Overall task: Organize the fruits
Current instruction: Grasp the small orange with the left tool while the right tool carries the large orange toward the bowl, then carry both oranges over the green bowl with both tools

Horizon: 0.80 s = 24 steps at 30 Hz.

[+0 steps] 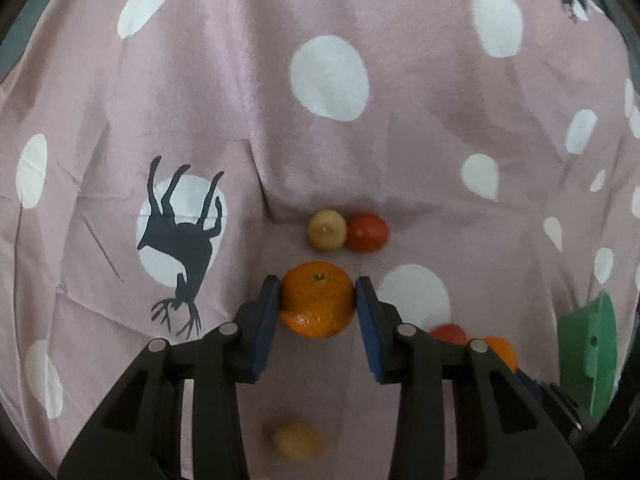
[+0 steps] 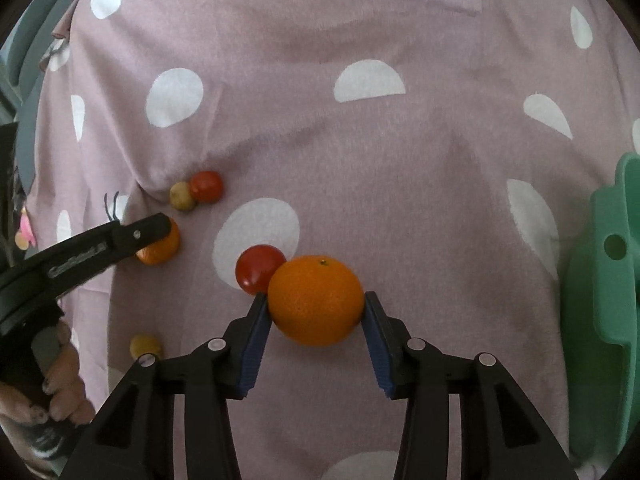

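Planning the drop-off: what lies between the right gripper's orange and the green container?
In the right wrist view, only bare spotted cloth lies between the orange and the green container.

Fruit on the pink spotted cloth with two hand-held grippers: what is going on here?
A person is sorting fruit with a hand-held gripper in each hand. The left hand-held gripper is closed on a round orange tangerine resting on the pink polka-dot cloth. The right hand-held gripper brackets a larger smooth orange beside a small red tomato, its right pad not quite touching. A green plastic container sits at the right.
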Each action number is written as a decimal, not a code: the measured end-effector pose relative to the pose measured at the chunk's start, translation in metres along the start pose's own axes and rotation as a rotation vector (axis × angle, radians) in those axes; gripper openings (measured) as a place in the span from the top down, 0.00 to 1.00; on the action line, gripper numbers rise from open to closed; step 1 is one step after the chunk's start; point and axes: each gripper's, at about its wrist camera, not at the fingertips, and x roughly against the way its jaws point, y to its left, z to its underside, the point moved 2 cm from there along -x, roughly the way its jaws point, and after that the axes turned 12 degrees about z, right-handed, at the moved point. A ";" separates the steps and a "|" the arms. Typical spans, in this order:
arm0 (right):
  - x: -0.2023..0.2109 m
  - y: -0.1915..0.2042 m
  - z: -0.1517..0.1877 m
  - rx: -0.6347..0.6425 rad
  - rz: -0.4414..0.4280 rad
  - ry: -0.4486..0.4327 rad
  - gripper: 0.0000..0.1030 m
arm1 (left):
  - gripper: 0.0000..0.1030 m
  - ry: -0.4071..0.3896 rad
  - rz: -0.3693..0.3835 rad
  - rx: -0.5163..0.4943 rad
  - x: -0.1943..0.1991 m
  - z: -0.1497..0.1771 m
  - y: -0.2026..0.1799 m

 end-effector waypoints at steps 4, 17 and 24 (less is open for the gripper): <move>0.012 -0.006 -0.001 -0.021 -0.002 -0.034 0.56 | 0.63 -0.031 0.038 -0.021 0.022 0.007 -0.010; 0.062 -0.034 -0.009 -0.122 -0.049 -0.162 0.56 | 0.63 -0.091 0.139 -0.152 0.074 0.040 -0.056; 0.090 -0.052 -0.007 -0.158 -0.042 -0.229 0.55 | 0.63 -0.100 0.192 -0.224 0.082 0.052 -0.081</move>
